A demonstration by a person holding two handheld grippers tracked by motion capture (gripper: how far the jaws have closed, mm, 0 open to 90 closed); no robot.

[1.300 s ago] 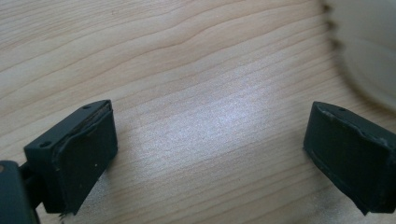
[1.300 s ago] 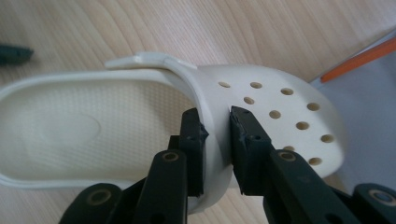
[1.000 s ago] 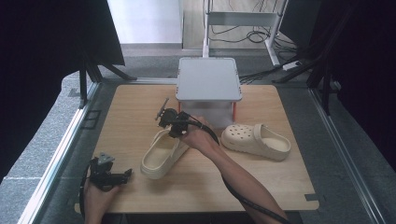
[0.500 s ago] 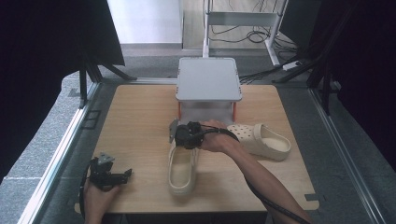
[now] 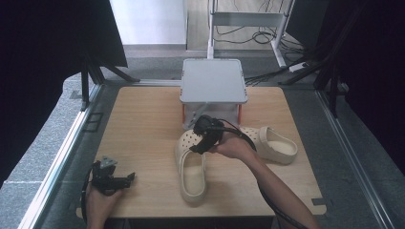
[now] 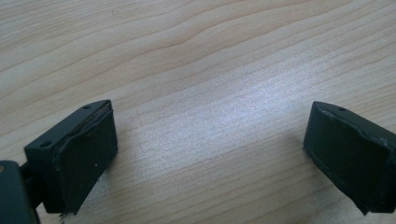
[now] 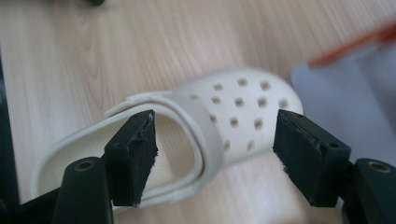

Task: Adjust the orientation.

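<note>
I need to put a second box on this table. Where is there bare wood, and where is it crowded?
The widest bare patch of the table lies left of the grey box and the near clog, above the left gripper. Crowded: in front of the box, where the right gripper hangs open over the near clog, the far clog alongside.

No text, label, brand, number or sign can be read in any view. The cream clog (image 7: 205,135) between the right claw's (image 7: 215,156) spread jaws bears only round holes, the grey lidded box (image 5: 213,86) beyond it is plain, and the wooden surface (image 6: 210,70) under the left claw (image 6: 208,154) carries only grain.
</note>
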